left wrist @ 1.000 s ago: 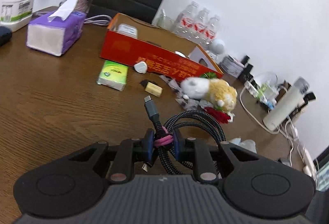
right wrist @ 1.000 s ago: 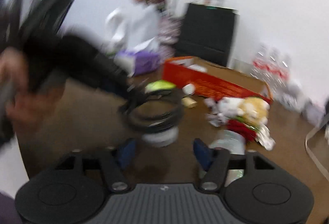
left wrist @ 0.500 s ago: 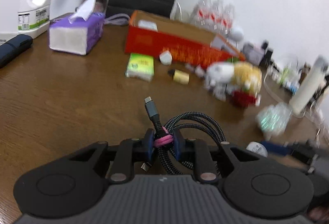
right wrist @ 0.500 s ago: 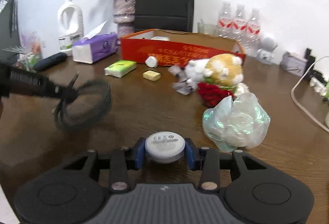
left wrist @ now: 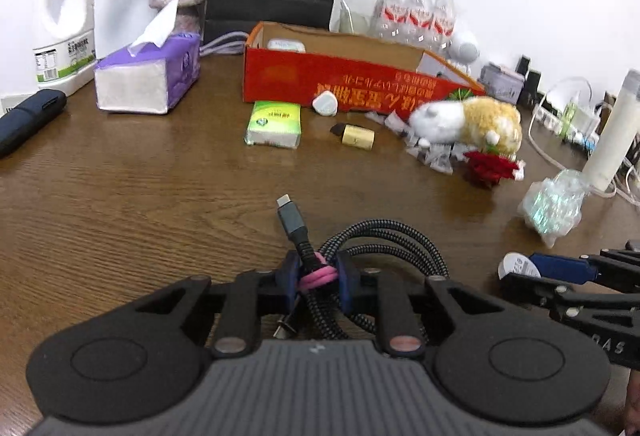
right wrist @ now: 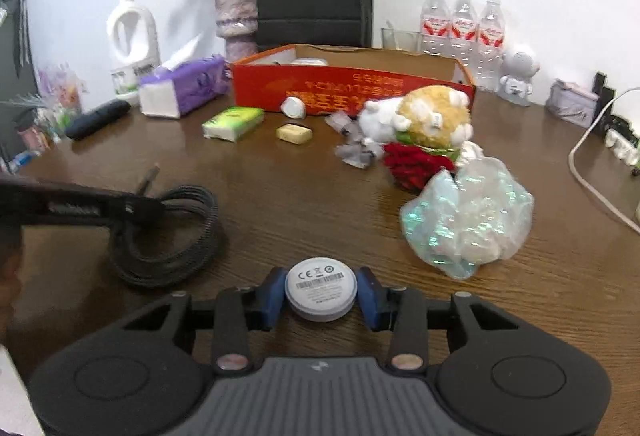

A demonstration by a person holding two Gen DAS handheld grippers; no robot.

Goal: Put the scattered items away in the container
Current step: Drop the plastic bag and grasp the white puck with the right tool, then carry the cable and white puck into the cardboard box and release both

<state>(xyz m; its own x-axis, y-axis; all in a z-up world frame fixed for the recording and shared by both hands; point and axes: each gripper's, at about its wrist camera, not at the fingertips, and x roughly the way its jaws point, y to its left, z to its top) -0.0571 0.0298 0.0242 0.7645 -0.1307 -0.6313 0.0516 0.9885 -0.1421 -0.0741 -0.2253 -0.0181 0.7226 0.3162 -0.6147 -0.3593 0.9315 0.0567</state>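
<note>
- My left jaws (left wrist: 318, 276) stay pinched on the coiled cable (left wrist: 372, 248) at its pink tie, plug pointing ahead, coil hanging just over the surface (left wrist: 120, 196).
- My right jaws (right wrist: 320, 294) have just been closing, and the white puck (right wrist: 320, 292) now sits between the blue pads with both pressing its rim; a second ago it lay loose ahead of them with a gap each side.
- So, as I judge it, both hands are now loaded and the picking step is done for these two things.
- The red box (right wrist: 352, 88) stands at the far side, open top toward me, one small white item already inside.
- Not yet tidied, in front of the box: green tissue pack (left wrist: 274, 124), white plug (left wrist: 325, 103), gold cartridge (left wrist: 356, 135), plush toy (left wrist: 464, 118), crumpled wrap (right wrist: 466, 220).
- Next I would carry both loads over the box's near wall.
</note>
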